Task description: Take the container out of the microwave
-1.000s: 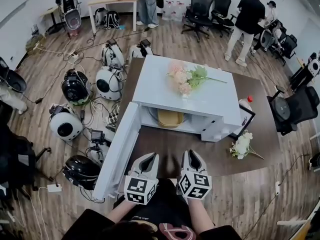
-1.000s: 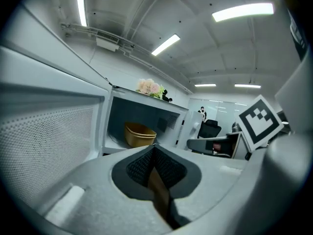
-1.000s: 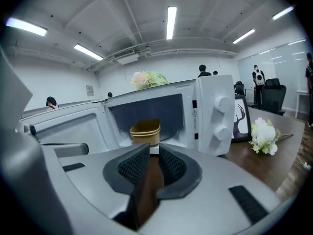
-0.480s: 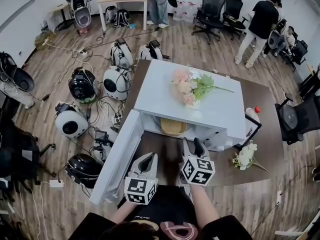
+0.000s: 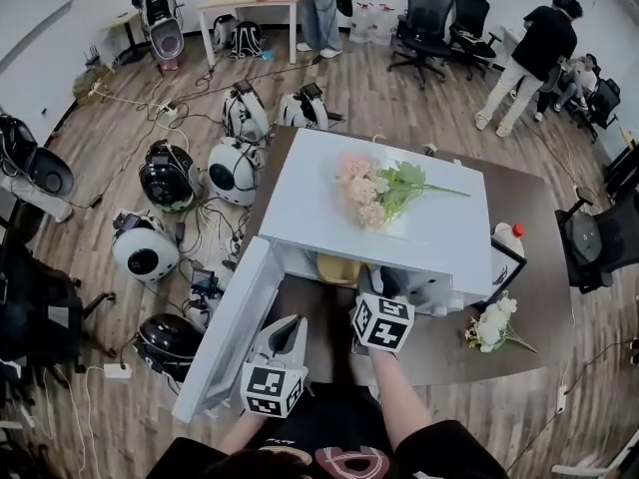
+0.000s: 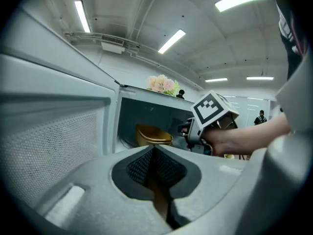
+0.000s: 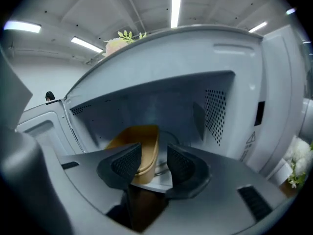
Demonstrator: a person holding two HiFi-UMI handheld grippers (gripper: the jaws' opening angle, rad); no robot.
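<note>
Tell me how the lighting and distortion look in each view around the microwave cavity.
Head view: fisheye bends the picture's edges; the microwave cavity sits in shadow, the container only partly showing. Left gripper view: ceiling lights bright, container readable though dim. Right gripper view: sharp, cavity dim, microwave's top edge bowed; one ceiling strip glares.

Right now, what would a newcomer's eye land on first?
A white microwave on the brown table, door swung wide to the left, pink flowers lying on top. Inside sits a yellow container; the right gripper is at the opening, its jaws closing with the container's end showing between them, not yet gripped.
</note>
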